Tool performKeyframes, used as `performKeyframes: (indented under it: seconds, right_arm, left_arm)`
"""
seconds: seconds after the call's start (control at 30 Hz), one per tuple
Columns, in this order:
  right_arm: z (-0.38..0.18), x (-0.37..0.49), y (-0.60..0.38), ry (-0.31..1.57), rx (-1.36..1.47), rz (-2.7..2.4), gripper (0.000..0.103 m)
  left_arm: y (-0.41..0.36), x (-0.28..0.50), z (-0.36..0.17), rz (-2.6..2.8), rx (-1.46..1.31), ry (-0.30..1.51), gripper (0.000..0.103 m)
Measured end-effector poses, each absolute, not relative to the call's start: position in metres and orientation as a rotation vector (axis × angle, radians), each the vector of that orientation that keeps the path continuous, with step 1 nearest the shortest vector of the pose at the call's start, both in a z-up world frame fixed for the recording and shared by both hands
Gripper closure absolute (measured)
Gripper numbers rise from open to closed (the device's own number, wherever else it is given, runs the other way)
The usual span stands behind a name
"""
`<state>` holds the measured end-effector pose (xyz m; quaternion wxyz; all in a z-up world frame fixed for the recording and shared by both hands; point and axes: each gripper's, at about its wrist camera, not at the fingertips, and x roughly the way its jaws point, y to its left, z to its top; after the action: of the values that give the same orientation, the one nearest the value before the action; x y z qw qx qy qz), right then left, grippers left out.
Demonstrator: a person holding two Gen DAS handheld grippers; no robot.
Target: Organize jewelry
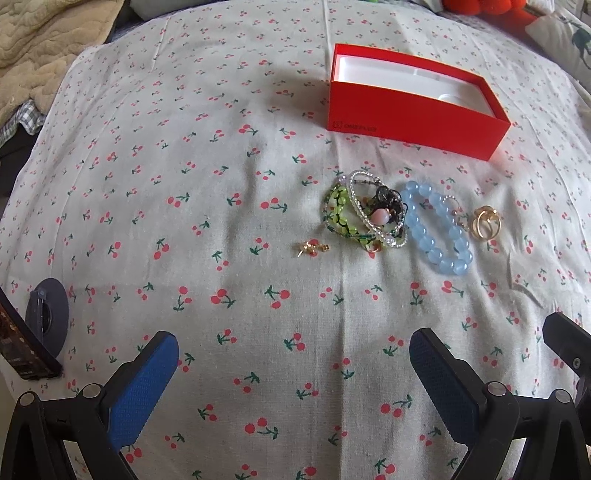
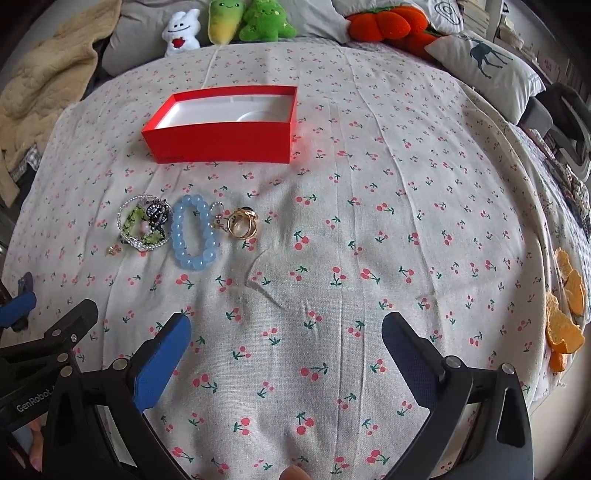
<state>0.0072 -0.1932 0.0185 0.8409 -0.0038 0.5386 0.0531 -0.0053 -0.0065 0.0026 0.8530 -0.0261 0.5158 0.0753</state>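
An open red box (image 1: 413, 122) with a white, empty inside stands on the cherry-print cloth (image 1: 221, 258); it also shows in the right wrist view (image 2: 221, 142). In front of it lie a tangle of green, clear and black bead jewelry (image 1: 365, 210) (image 2: 146, 221), a blue bead bracelet (image 1: 439, 229) (image 2: 194, 232), gold rings (image 1: 485, 221) (image 2: 242, 223) and small gold earrings (image 1: 312, 249) (image 2: 114, 250). My left gripper (image 1: 295, 354) is open and empty, well short of the jewelry. My right gripper (image 2: 286, 336) is open and empty, to the right of the jewelry.
A dark phone with a round holder (image 1: 44, 325) lies at the cloth's left edge. Plush toys (image 2: 229, 22), a deer pillow (image 2: 487, 62) and a beige blanket (image 2: 44, 81) ring the far side. Orange peels (image 2: 565, 314) lie at the right edge.
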Motion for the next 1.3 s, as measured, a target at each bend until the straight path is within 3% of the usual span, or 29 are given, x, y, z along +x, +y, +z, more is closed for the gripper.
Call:
performKeyframes:
  seconds: [1.3]
  right_arm:
    - [0.0192,0.0064,-0.1911,1.143,-0.004,0.112,0.0]
  left_arm:
    - [-0.012,-0.006,0.0039,0.145,-0.044,1.084,0.0]
